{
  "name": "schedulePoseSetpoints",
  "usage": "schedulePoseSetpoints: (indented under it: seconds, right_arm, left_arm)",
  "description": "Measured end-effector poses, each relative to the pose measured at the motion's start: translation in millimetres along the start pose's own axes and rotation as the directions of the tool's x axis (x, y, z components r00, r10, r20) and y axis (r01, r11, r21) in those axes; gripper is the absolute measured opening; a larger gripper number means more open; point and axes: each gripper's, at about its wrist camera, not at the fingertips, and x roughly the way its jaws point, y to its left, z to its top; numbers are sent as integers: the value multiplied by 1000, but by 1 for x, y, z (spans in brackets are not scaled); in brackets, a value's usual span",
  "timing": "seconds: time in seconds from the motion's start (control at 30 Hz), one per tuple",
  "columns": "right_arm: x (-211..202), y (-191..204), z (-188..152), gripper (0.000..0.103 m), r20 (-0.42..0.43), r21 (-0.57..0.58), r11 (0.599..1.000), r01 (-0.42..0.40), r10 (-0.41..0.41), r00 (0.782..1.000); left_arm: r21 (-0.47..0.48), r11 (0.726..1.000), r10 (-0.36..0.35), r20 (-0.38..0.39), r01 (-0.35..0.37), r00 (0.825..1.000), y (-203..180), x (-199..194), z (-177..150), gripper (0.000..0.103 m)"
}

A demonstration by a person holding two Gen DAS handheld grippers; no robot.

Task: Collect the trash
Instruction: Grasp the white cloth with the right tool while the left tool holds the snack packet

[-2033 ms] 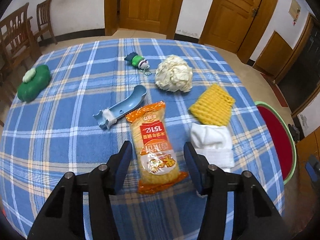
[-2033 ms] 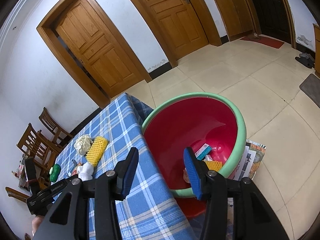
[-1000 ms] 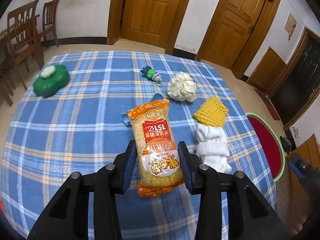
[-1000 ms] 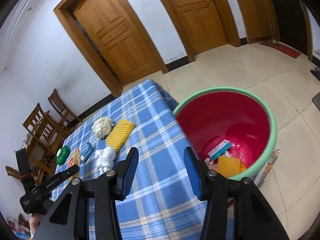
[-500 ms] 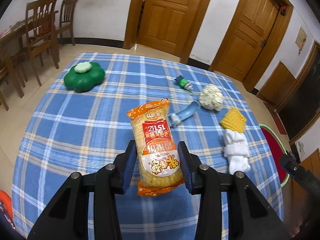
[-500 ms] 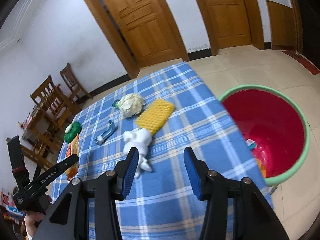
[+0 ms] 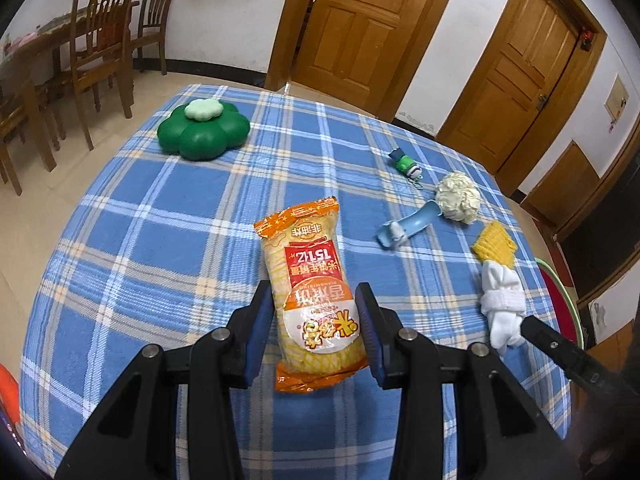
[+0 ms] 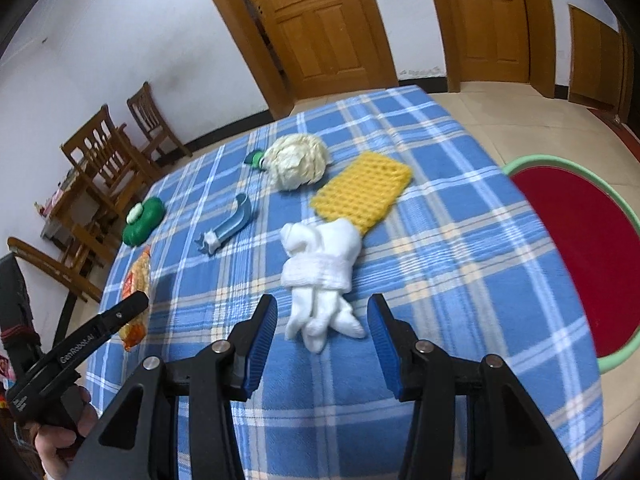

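Note:
My left gripper (image 7: 316, 322) is shut on an orange snack packet (image 7: 310, 280), held up above the blue plaid table (image 7: 160, 240). In the right wrist view that packet (image 8: 134, 280) shows at the far left. My right gripper (image 8: 322, 334) is open, with the toes of a rolled white sock bundle (image 8: 320, 268) lying between its fingers. On the table lie a yellow mesh pad (image 8: 362, 192), a crumpled paper ball (image 8: 296, 158), a blue scoop-shaped piece (image 8: 230, 224) and a small green toy (image 7: 406, 164). A red basin with a green rim (image 8: 580, 240) stands at the table's right edge.
A green flower-shaped box (image 7: 202, 130) sits at the far left of the table. Wooden chairs (image 7: 108, 36) stand to the left, and wooden doors (image 7: 356, 28) line the back wall. A hand (image 8: 56, 444) holds the left tool at lower left of the right wrist view.
My left gripper closed on the snack packet and lifted it off the table, drawing back. My right gripper swung from over the red basin to the table, stopping over the sock bundle.

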Motion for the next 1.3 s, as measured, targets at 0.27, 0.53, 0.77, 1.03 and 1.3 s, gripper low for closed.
schedulePoseSetpoints:
  seconds: [0.27,0.53,0.77,1.03,1.3]
  right_arm:
    - [22,9,3,50,-36,-39,999,23,-25,999]
    - [28,8,0,24,-42,-70,996,51,-54,998]
    - [17,8,-6,14,-29,-86,996,32,-34,999]
    - [-8,1,-8,14,9,-66,998,12,-11,1000]
    - [-40,-16,-8,14,68,-26,1000,6,-4,998]
  left_arm:
    - [-23,1000,-8,-6,8,1000,8,5,-1,43]
    - [-21,1000,-13,-6,13,1000,6,5,-2,43]
    - [-9,1000,-28,-5,28,1000,-2,-2,-2,43]
    - [22,998,-52,2,52,999,-18,-11,-2,43]
    - [65,994,-92,-1,91,996,-41,-19,-3,43]
